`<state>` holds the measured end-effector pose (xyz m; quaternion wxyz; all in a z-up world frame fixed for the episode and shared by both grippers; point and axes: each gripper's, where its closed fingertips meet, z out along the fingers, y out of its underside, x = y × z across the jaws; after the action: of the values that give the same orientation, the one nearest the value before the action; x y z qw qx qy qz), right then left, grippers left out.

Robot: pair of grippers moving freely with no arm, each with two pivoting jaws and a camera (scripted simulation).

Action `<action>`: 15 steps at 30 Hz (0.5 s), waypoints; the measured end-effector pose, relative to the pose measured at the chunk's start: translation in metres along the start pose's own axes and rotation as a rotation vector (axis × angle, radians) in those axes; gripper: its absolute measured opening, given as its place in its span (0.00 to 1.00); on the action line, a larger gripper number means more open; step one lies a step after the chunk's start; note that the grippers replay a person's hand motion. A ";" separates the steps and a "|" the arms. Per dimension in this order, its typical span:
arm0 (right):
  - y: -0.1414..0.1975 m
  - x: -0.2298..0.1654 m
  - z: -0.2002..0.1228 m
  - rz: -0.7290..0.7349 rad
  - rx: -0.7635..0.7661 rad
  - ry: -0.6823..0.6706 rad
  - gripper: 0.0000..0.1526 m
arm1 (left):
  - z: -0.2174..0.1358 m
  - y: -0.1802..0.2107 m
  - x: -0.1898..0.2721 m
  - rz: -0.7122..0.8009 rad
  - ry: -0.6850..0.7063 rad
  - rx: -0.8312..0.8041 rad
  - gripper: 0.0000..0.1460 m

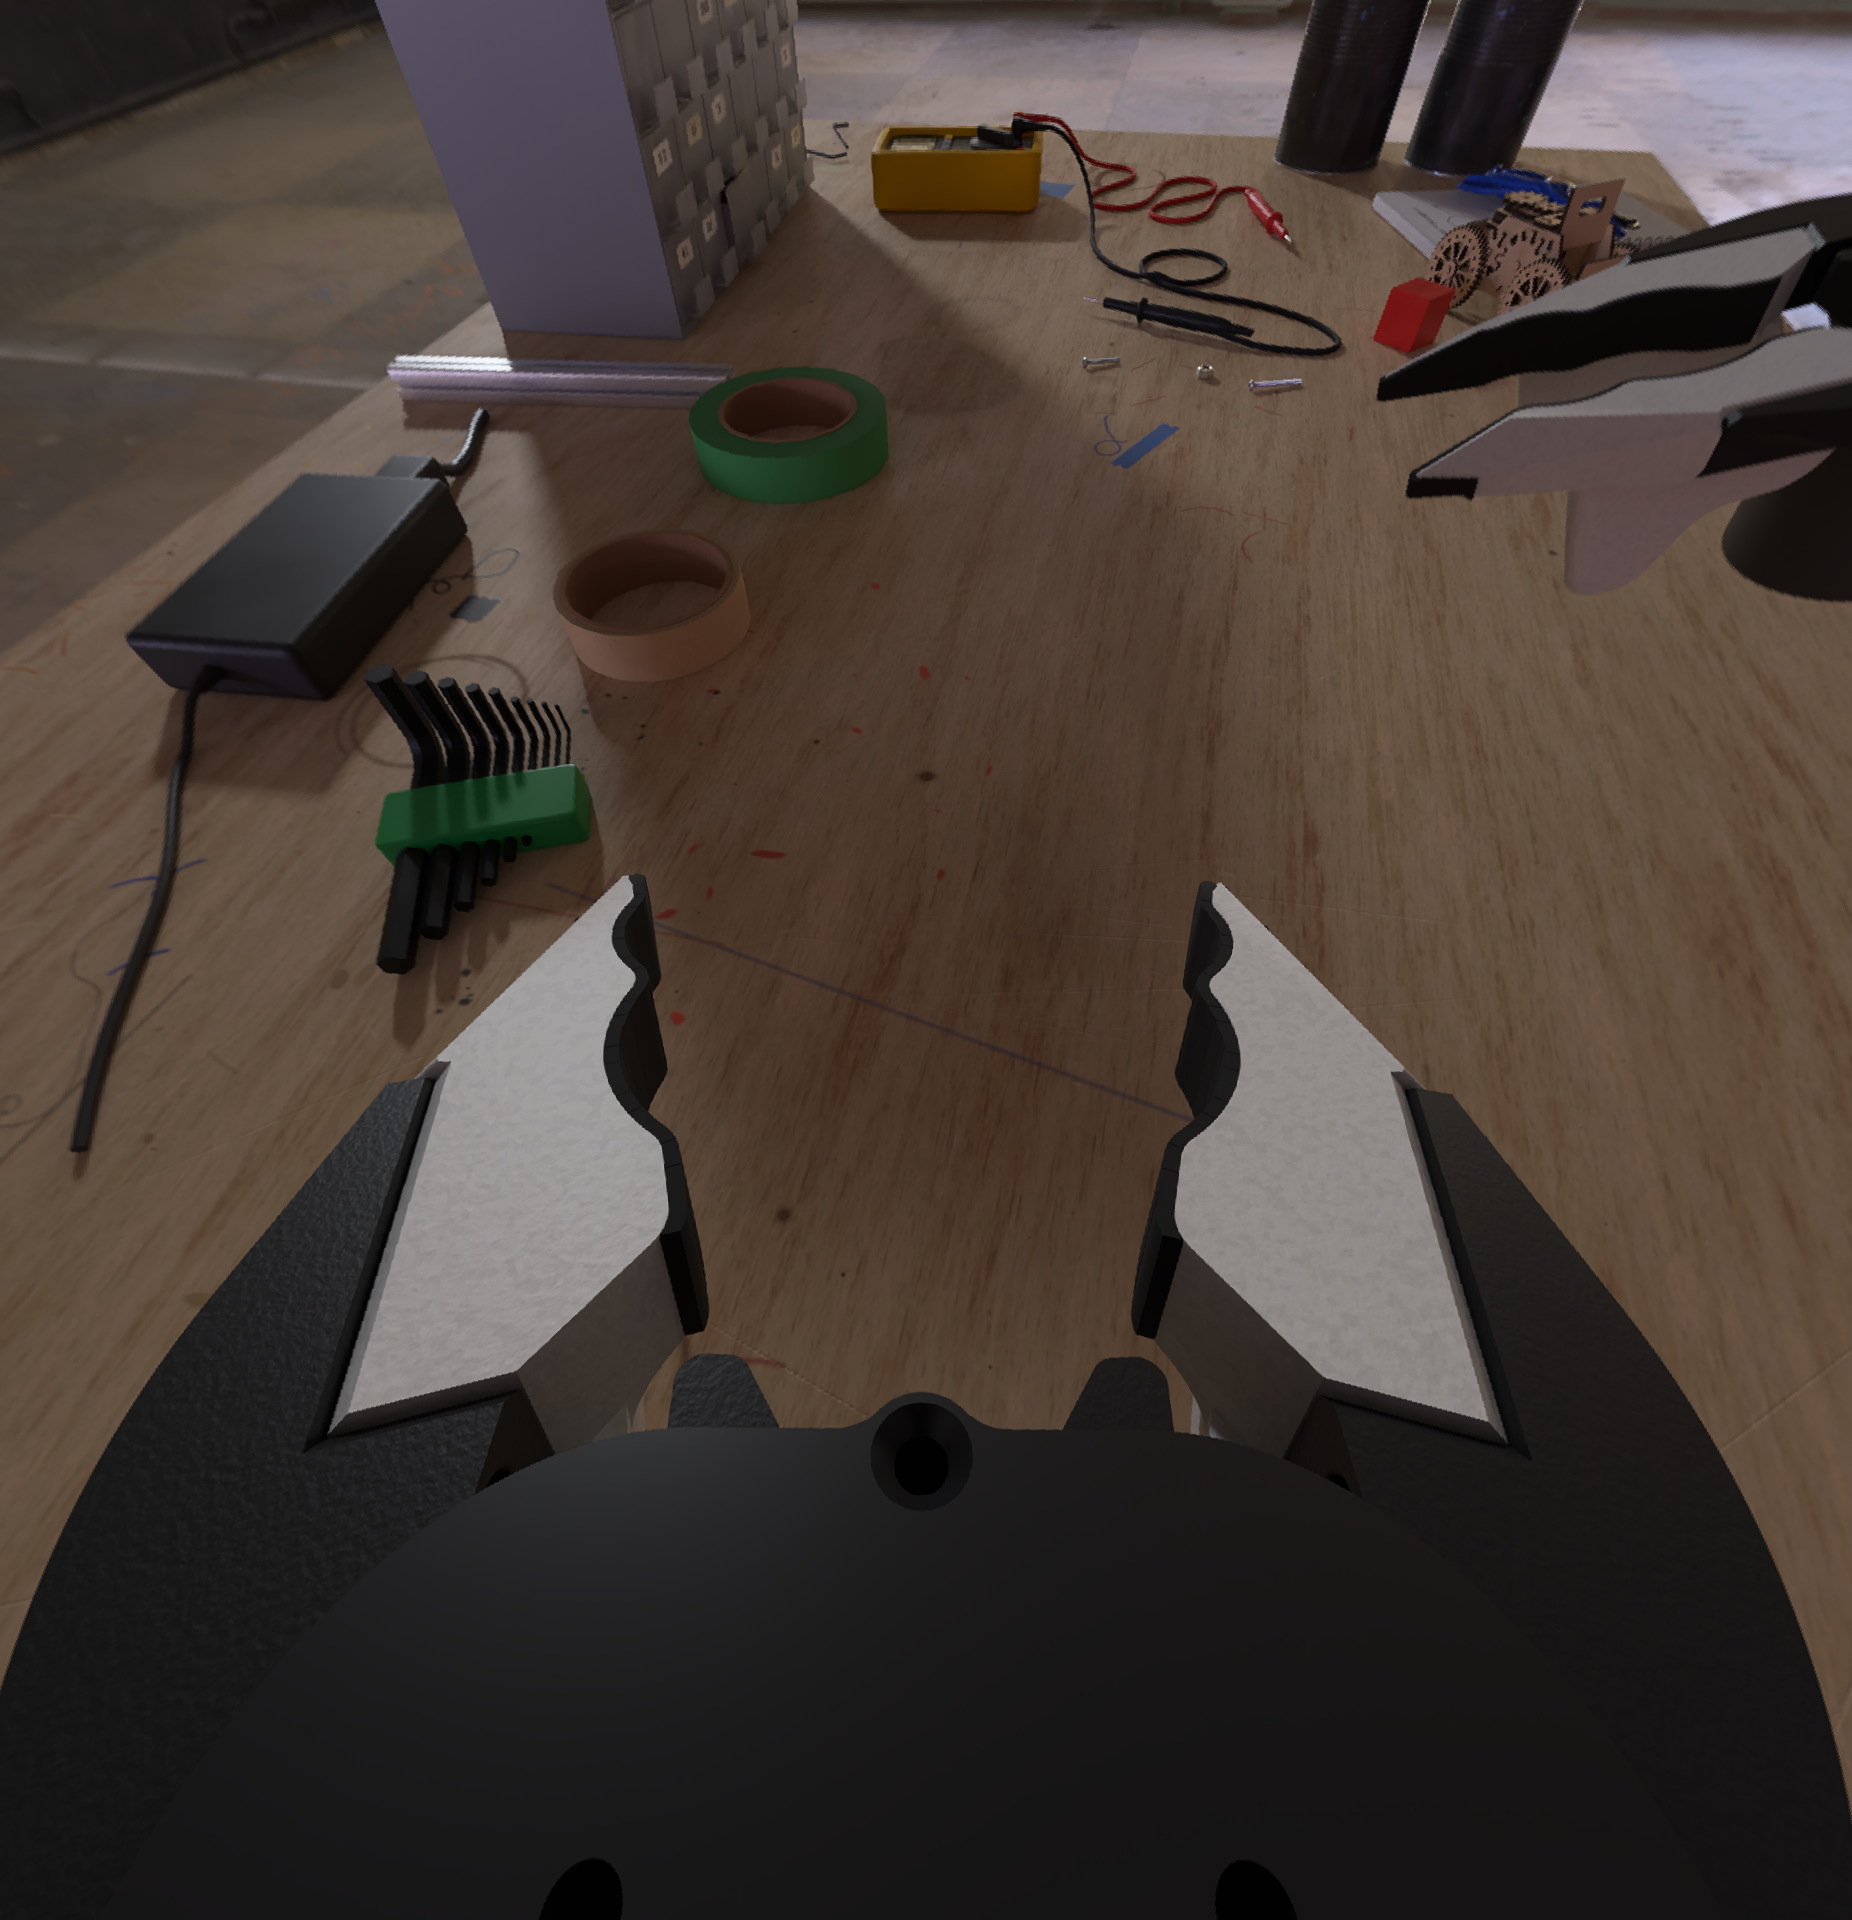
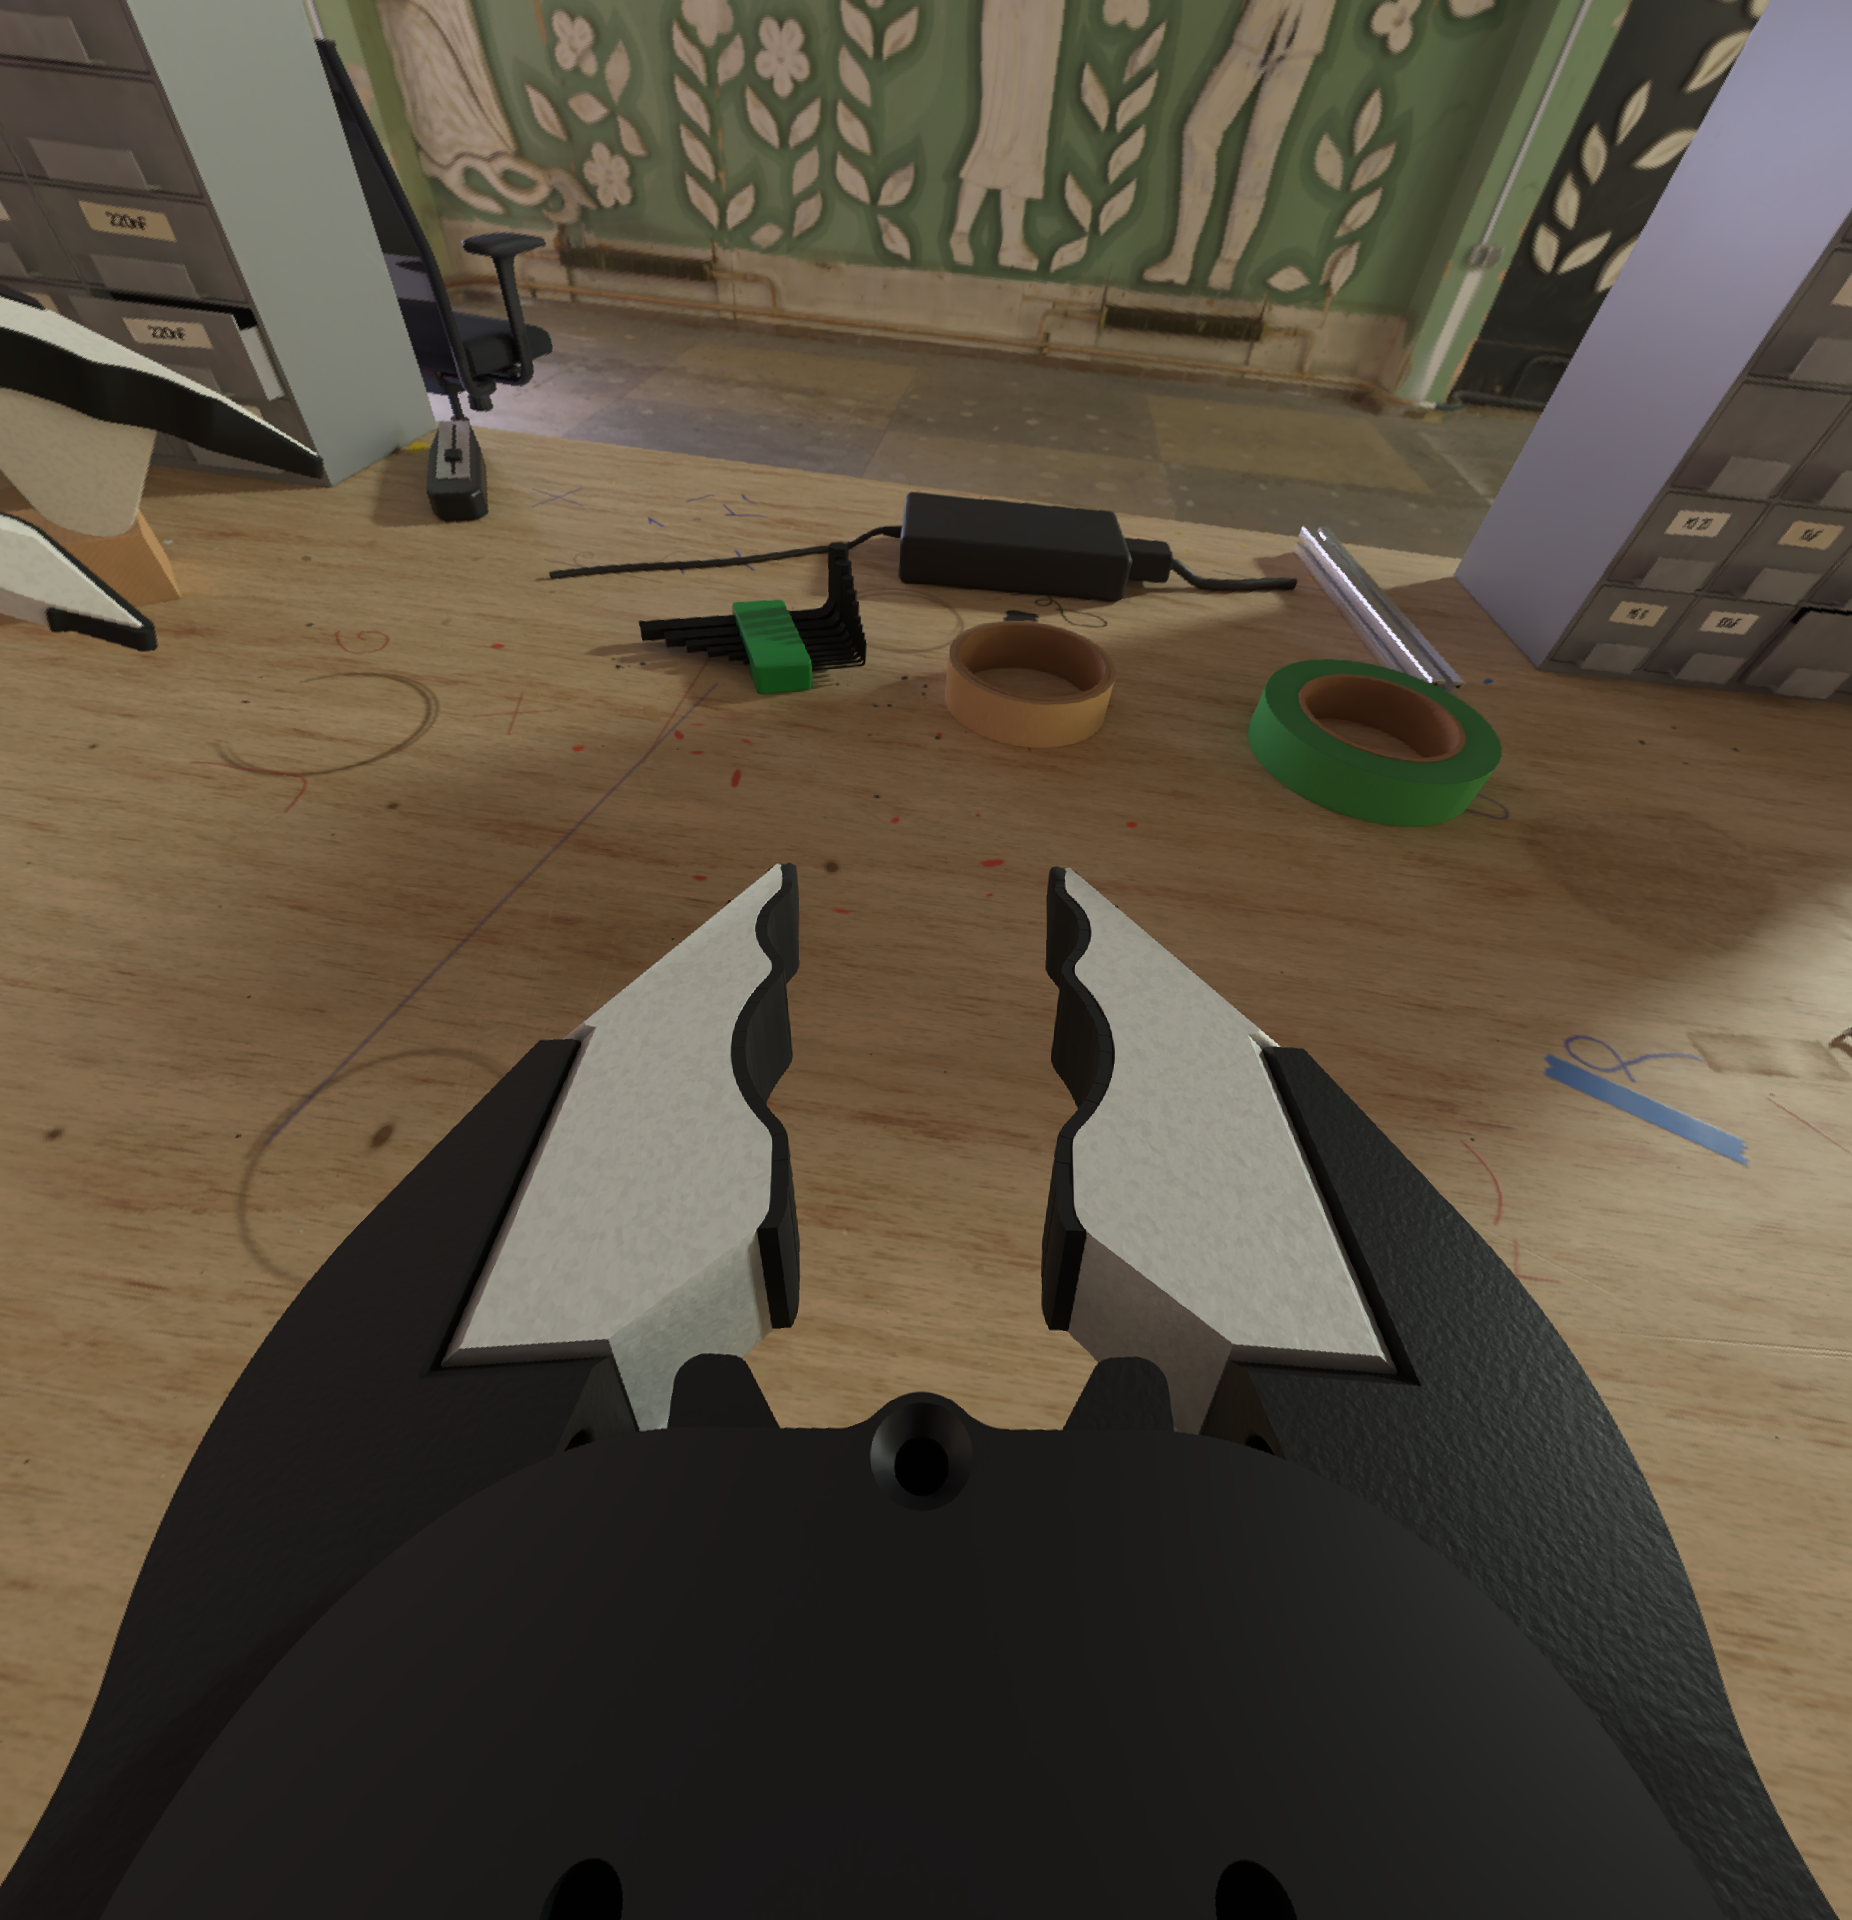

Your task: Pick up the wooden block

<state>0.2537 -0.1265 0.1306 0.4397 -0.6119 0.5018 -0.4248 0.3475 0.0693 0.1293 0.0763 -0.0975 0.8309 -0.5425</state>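
Observation:
A tan wooden block (image 2: 156,561) shows only as a corner on the table at the far left of the right wrist view, partly hidden behind my left gripper (image 2: 226,551). It does not show in the left wrist view. My left gripper (image 1: 922,904) is wide open and empty above bare tabletop. My right gripper (image 2: 922,883) is open with a narrower gap, empty, over the middle of the table. It also shows at the right edge of the left wrist view (image 1: 1405,436).
On the plywood table (image 1: 1005,727) lie a green tape roll (image 1: 789,431), a tan tape roll (image 1: 652,603), a hex key set (image 1: 475,810), a black power brick (image 1: 298,582), a yellow multimeter (image 1: 953,166), a red cube (image 1: 1412,314) and a drawer cabinet (image 1: 610,156).

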 end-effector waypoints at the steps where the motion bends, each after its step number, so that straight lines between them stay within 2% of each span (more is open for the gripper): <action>1: 0.001 -0.001 0.001 0.000 -0.006 -0.004 0.31 | 0.002 0.000 0.000 -0.014 0.005 -0.004 0.70; 8: 0.006 0.000 0.005 0.000 -0.026 -0.005 0.32 | 0.001 -0.001 -0.002 -0.068 -0.003 0.051 0.71; 10: 0.007 0.001 0.005 0.002 -0.027 -0.005 0.32 | -0.002 -0.003 -0.002 -0.069 -0.015 0.071 0.79; 12: 0.008 0.002 0.005 0.002 -0.029 -0.002 0.32 | -0.013 -0.008 -0.003 -0.061 -0.034 0.106 0.85; 15: 0.009 0.003 0.006 0.008 -0.032 0.001 0.32 | -0.051 -0.024 -0.015 -0.030 -0.105 0.196 0.85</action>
<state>0.2574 -0.1303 0.1212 0.4312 -0.6166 0.5111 -0.4155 0.3517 0.1085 0.1722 0.1207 -0.1302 0.7672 -0.6163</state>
